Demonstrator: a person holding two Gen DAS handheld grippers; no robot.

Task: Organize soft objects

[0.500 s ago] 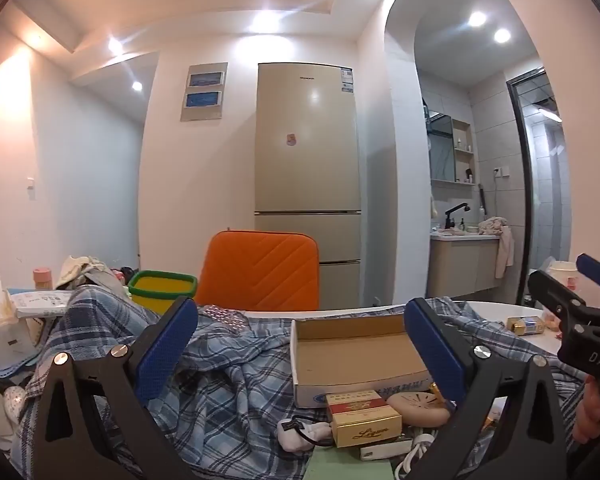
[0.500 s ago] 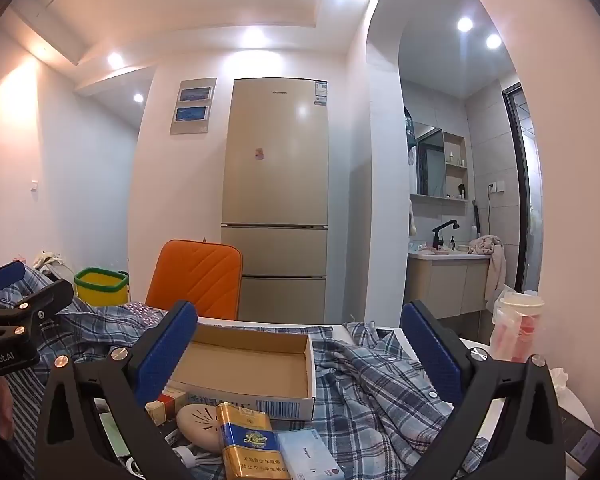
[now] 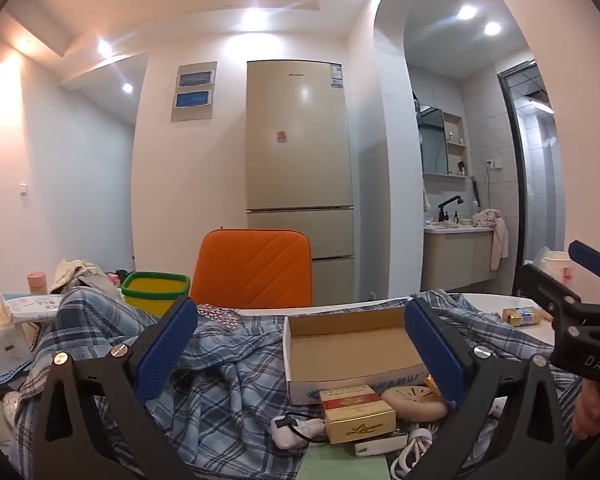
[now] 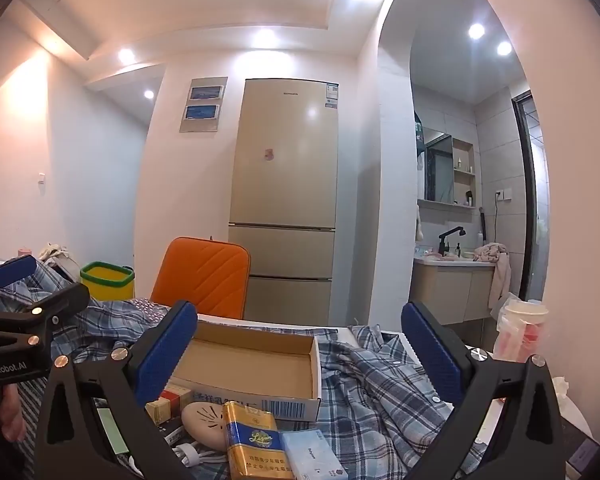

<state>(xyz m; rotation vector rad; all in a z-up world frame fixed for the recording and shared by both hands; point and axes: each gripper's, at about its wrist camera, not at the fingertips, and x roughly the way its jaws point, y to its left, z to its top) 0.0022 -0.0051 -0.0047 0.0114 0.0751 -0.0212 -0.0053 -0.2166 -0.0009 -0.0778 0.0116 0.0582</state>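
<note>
Both the left gripper (image 3: 300, 354) and right gripper (image 4: 300, 354) gape wide, holding nothing, over the rumpled blue plaid cloth shirt (image 3: 228, 364) and shallow open cardboard box (image 3: 348, 344) at lower centre.

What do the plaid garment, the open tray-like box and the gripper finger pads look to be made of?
Plaid garment: thin woven fabric, probably cotton, matte; it folds, wrinkles and shows a button. Open box: cardboard, raw brown inside, printed white outside with a barcode. Finger pads: blue with a fine dotted texture, likely rubber or foam on black plastic; both grippers stand open.
</note>
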